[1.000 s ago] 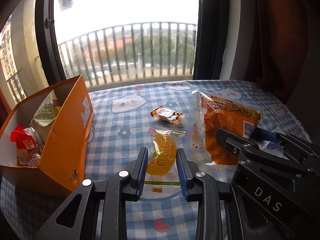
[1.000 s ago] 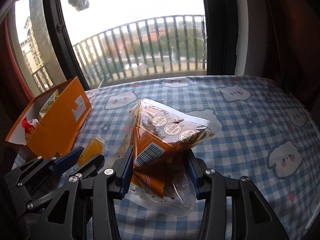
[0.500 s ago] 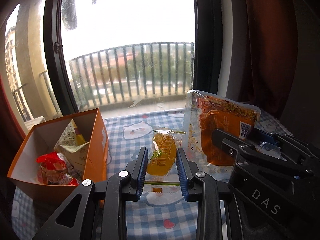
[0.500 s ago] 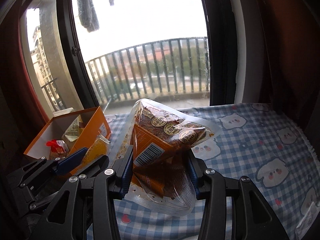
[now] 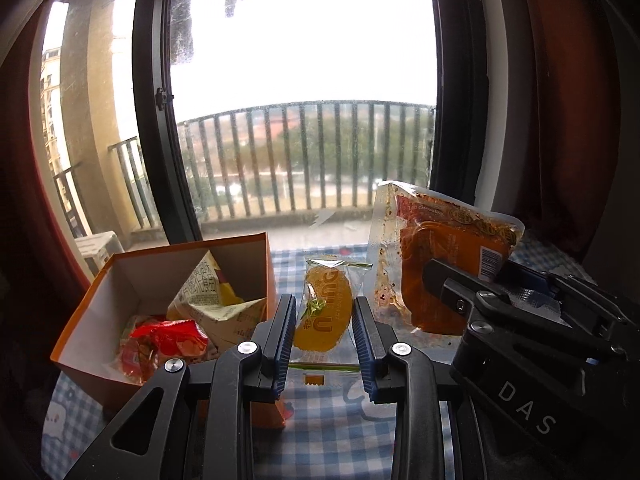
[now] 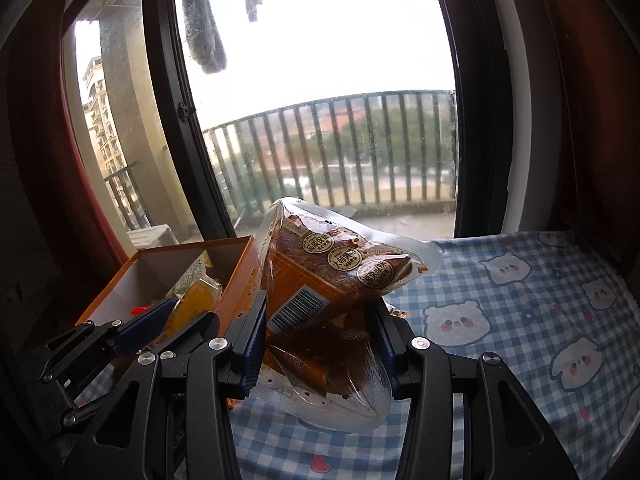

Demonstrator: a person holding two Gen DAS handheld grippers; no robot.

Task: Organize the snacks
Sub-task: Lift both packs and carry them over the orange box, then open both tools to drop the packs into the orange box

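- Behind the checked tablecloth (image 6: 520,320) a window fills the far view; the orange box (image 5: 80,360) sits near left, already crowded.
- Your left gripper (image 5: 322,340) pinches the yellow jelly pouch (image 5: 324,312) aloft; a thin hold could slip.
- Your right gripper (image 6: 320,344) clamps the bulky brown snack packet (image 6: 320,280); it may snag the box wall.
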